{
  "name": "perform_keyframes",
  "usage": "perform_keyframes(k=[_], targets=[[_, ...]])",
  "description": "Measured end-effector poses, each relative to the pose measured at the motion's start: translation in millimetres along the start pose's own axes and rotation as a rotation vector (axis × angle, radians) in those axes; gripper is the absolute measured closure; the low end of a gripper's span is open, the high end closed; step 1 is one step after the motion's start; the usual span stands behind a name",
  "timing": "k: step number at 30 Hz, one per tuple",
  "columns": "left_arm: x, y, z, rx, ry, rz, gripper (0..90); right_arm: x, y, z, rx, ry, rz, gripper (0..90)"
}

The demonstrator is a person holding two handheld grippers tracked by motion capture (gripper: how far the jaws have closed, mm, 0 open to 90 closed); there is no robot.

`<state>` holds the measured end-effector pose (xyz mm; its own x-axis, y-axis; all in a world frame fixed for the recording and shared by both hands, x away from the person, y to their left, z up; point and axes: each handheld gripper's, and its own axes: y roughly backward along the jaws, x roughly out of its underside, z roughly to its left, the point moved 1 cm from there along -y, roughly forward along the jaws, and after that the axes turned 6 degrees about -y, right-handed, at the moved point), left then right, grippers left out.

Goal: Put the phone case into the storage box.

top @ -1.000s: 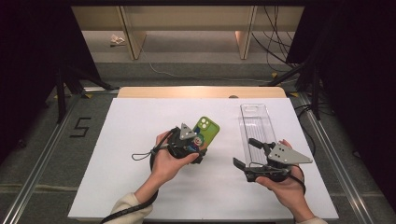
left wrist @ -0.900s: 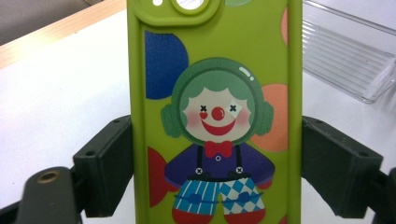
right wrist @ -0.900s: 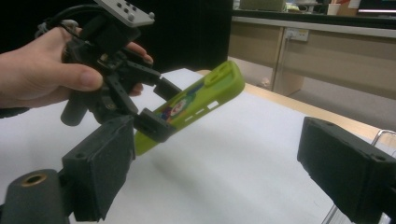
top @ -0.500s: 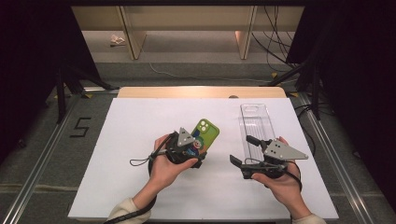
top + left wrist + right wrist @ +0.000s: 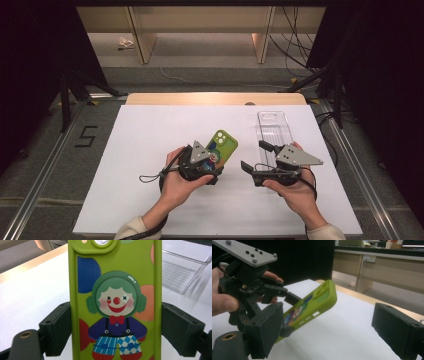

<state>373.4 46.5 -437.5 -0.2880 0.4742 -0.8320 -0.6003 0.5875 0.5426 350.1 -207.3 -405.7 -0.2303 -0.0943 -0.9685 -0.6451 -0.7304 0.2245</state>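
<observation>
The work surface is a white tabletop with a pale wooden strip along its far edge. Grey floor surrounds it, marked "5" off the left edge; black curtains hang at both sides, and wooden furniture legs stand beyond the far edge.

The left gripper sits near the tabletop's middle. Its jaws clamp the long edges of the green phone case, which bears a clown print and tilts upward toward the far edge. A clear plastic case lies flat near the far right corner.

The right gripper is held toward the right edge, jaws spread with nothing between them, pointing at the green phone case and just apart from it.

Compared with one second earlier, the right gripper has shifted slightly toward the green phone case. The left gripper and the clear plastic case remain in place.
</observation>
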Motion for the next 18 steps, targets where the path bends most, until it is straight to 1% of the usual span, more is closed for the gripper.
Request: perform_keyframes(k=[4, 14, 18], targets=[[-1.0, 2.7, -1.5, 0.000, -0.002, -0.012, 16.3, -1.8, -4.5, 0.0, -0.004, 0.000, 0.000, 11.9], [-1.6, 8.7, -6.0, 0.006, -0.013, -0.036, 16.3, -7.0, -16.3, -2.3, 0.005, -0.004, -0.001, 12.6], [-0.4, 9.1, -7.5, 0.001, -0.014, -0.043, 16.3, -8.4, -20.2, -3.2, 0.011, -0.008, -0.001, 12.9]])
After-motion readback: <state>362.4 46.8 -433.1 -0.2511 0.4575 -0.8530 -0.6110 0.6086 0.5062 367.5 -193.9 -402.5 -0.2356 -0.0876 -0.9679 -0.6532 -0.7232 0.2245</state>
